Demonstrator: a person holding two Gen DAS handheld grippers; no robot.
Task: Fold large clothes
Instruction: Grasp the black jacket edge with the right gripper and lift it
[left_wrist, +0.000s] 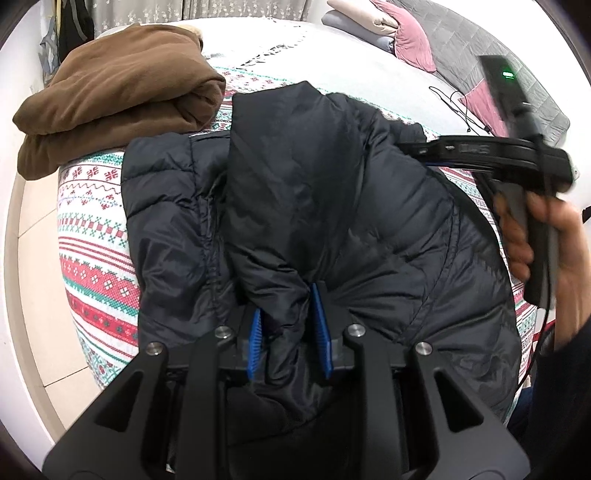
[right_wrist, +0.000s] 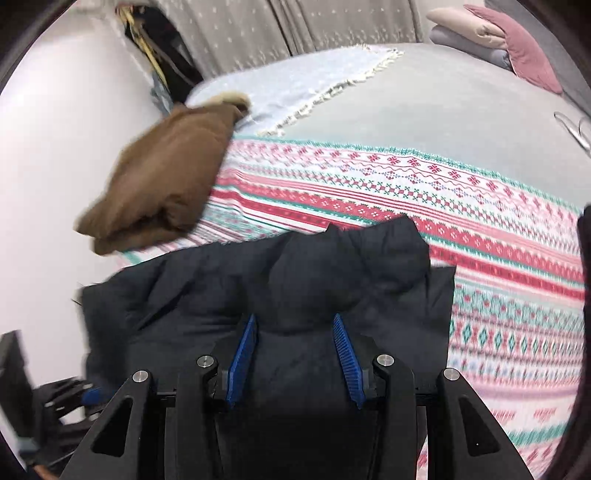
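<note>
A dark navy puffer jacket (left_wrist: 332, 206) lies partly folded on the patterned bedspread (left_wrist: 96, 221). My left gripper (left_wrist: 286, 314) is shut on a bunched fold of it at the near edge, the cloth squeezed between the blue pads (left_wrist: 255, 332). At the right of the left wrist view, a hand carries my right gripper (left_wrist: 417, 149), which grips the jacket's far right edge. In the right wrist view that gripper (right_wrist: 291, 332) is shut on a thick roll of the jacket (right_wrist: 332, 266), lifted above the bedspread (right_wrist: 480, 221). The picture there is motion-blurred.
A folded brown garment (left_wrist: 118, 103) sits at the bed's far left corner, close to the jacket. Pillows (left_wrist: 406, 33) and a grey quilt lie at the far right, with a thin black cable (left_wrist: 454, 103) on the sheet. Pale floor (left_wrist: 33, 221) runs along the bed's left side.
</note>
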